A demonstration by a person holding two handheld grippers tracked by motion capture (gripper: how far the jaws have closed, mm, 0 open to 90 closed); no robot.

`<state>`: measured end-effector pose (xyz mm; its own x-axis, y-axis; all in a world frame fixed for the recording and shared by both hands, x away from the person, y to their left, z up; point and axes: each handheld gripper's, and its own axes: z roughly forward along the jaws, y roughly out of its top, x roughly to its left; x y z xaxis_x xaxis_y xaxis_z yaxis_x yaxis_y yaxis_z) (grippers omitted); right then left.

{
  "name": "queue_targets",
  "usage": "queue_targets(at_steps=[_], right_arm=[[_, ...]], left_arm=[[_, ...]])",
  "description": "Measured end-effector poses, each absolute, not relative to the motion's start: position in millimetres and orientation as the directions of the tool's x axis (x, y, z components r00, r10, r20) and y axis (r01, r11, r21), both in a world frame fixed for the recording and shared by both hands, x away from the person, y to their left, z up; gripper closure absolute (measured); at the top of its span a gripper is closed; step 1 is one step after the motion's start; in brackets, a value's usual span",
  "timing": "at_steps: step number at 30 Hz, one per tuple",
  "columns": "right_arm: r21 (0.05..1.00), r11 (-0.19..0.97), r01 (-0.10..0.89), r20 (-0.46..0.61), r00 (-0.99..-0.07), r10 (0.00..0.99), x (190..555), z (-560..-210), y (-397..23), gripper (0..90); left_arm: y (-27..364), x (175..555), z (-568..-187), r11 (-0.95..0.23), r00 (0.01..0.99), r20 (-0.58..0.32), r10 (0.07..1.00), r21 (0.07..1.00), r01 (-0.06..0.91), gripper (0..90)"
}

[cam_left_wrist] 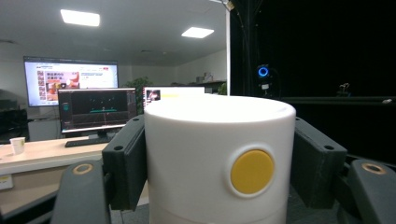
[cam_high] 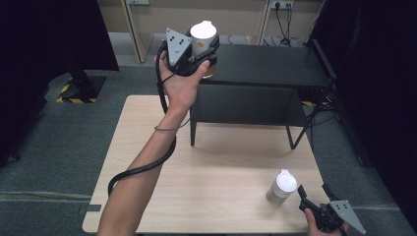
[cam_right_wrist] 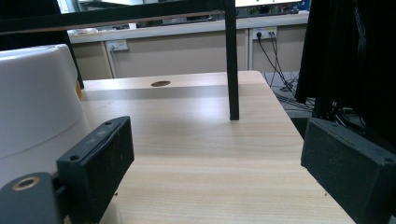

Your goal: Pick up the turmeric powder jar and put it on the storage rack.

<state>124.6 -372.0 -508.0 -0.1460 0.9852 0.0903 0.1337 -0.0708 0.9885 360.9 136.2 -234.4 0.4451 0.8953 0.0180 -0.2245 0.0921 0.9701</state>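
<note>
My left gripper (cam_high: 199, 51) is raised high above the black shelf (cam_high: 265, 66) at the back of the table, shut on a white cylinder (cam_high: 203, 37). In the left gripper view that cylinder (cam_left_wrist: 217, 158) sits between both jaws, a yellow round button facing the camera. A second white cylinder (cam_high: 282, 187) stands upright on the wooden table (cam_high: 206, 162) near the front right. My right gripper (cam_high: 314, 194) rests just right of it, open; in the right gripper view that cylinder (cam_right_wrist: 35, 107) stands to the left, outside the left jaw, with nothing between the jaws.
The black two-level shelf stands across the table's back right, its thin legs (cam_right_wrist: 232, 60) reaching the tabletop. A black cable (cam_high: 142, 167) trails from the left gripper along the forearm. Dark curtains flank both sides. Monitors (cam_left_wrist: 95, 109) stand on a far desk.
</note>
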Motion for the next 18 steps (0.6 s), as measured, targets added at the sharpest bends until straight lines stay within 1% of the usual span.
queue_targets(at_steps=[18], right_arm=[[0.989,-0.068,0.133,0.088,-0.151,0.985,125,-508,-373,9.9]], left_arm=[[126,377,-236,0.075,0.420,0.023,0.907,0.974,-0.214,30.7]])
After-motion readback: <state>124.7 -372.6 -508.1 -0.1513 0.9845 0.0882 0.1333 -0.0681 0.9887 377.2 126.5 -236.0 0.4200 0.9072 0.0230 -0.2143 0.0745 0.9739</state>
